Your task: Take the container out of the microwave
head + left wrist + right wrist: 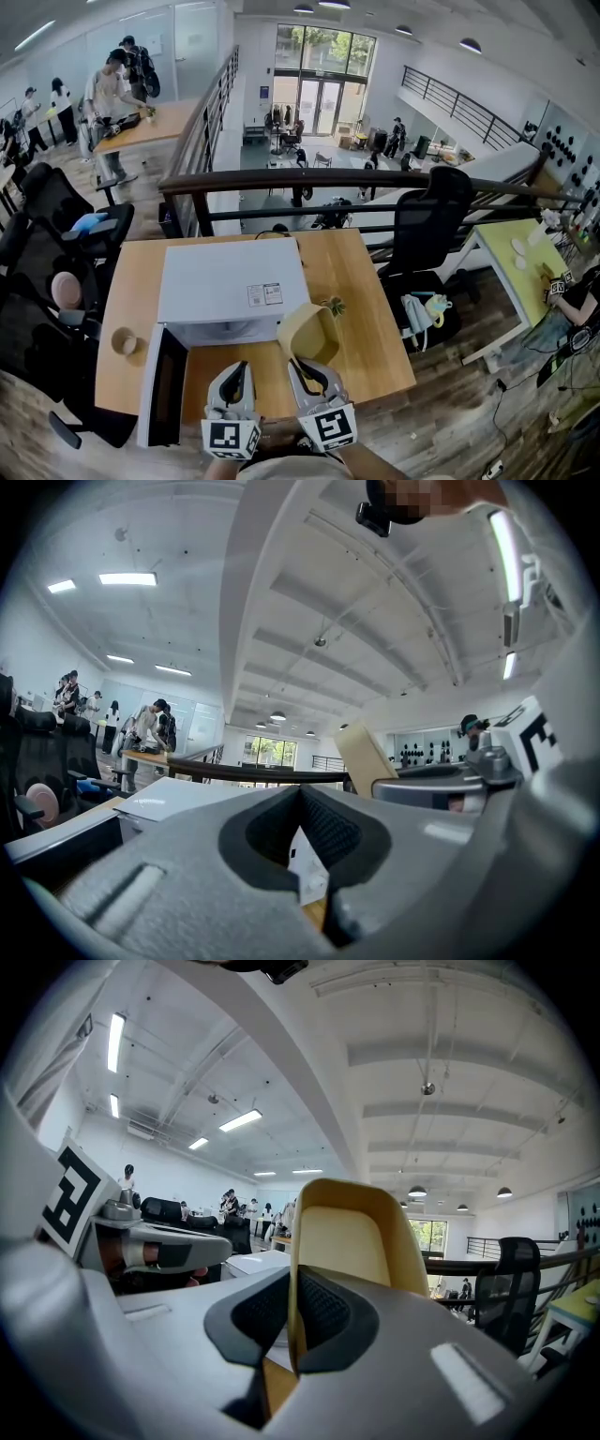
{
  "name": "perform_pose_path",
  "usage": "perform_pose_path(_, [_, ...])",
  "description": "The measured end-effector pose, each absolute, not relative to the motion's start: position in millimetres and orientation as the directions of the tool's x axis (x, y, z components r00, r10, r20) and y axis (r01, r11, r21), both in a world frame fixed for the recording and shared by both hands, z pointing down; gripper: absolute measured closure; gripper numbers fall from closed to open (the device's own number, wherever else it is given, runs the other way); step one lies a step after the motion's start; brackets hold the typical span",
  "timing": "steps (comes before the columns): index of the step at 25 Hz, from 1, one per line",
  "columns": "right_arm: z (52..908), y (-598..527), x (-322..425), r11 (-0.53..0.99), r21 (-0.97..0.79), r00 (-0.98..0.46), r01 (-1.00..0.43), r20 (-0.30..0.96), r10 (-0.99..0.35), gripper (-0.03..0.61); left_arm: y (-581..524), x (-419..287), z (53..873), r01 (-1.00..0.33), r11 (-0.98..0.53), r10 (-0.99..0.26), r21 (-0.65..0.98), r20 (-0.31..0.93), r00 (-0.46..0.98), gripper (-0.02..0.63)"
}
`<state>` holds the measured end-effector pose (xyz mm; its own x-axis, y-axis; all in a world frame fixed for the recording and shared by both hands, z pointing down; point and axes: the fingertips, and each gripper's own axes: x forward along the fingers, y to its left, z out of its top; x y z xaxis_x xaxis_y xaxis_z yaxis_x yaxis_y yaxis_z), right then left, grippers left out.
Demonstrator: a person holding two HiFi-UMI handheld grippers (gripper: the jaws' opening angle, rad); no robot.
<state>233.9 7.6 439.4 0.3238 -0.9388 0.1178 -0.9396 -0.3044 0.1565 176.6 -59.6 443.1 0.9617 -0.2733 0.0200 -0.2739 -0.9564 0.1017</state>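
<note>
Beside the microwave (230,281), right gripper (293,1305) jaws clamp container (311,335) rim; left gripper (300,829) jaws together

Wooden table (375,349), white microwave (230,281) on it, door open, small cup (124,341) near left edge, perhaps a tiny plant (334,305)

Open-plan office (on a mezzanine): wooden desks (361,281), swivel chairs (427,221), railing (309,181).
</note>
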Motion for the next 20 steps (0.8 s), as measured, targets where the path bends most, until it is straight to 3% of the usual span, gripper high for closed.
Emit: perform_pose_path(20, [441.3, 15.6, 234.2, -0.333, 0.143, 0.349, -0.932, 0.113, -0.930, 0.557, -54.3, 174.8, 446.9, -0.253, -0.961, -0.252, 0.109, 0.031, 0.967, 0.611])
